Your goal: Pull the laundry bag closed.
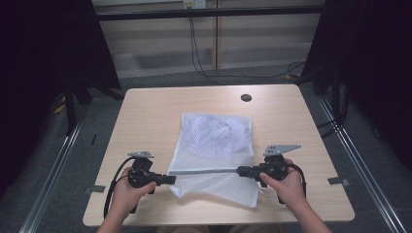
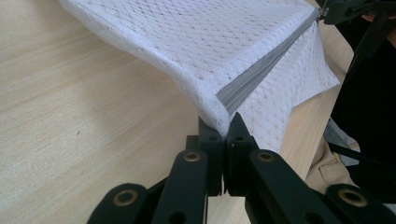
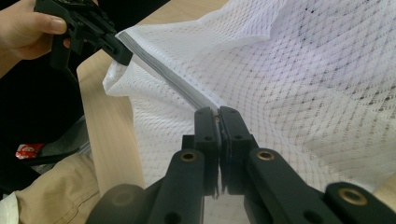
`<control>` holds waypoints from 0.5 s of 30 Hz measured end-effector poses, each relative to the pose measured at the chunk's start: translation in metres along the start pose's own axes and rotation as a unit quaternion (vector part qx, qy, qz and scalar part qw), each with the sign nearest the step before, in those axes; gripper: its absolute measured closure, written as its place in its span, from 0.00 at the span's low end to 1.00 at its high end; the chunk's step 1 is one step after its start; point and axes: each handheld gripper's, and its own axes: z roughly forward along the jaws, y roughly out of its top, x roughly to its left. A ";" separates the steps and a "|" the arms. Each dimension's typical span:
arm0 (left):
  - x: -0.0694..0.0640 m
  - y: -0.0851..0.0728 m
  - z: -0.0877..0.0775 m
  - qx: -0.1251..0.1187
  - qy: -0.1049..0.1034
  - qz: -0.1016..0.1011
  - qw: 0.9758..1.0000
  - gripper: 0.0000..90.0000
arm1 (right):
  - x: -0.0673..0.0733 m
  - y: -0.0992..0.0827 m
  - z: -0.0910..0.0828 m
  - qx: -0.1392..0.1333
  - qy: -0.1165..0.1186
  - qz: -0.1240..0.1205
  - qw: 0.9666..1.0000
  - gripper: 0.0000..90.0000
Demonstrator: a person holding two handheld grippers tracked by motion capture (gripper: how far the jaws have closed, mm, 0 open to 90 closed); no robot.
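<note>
**Stretching the zipper taut**

Holding the mesh laundry bag (image 1: 214, 145) near the bench (image 1: 145, 107) front edge, you are clenching your left tool (image 2: 223, 125) and right tool (image 3: 218, 112) on opposite zipper (image 1: 204, 171) ends. Next, probably, you are sliding the pull, which is too small to locate.

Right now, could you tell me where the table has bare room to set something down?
Bare wood lies left of the mesh bag, right of it, and behind it beside the dark hole. The near edge is crowded: left gripper and right gripper clamp the zipper.
</note>
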 end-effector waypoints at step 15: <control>0.002 -0.001 -0.004 -0.002 0.002 -0.006 1.000 0.98 | -0.004 -0.003 -0.007 -0.002 -0.008 0.001 1.000 0.97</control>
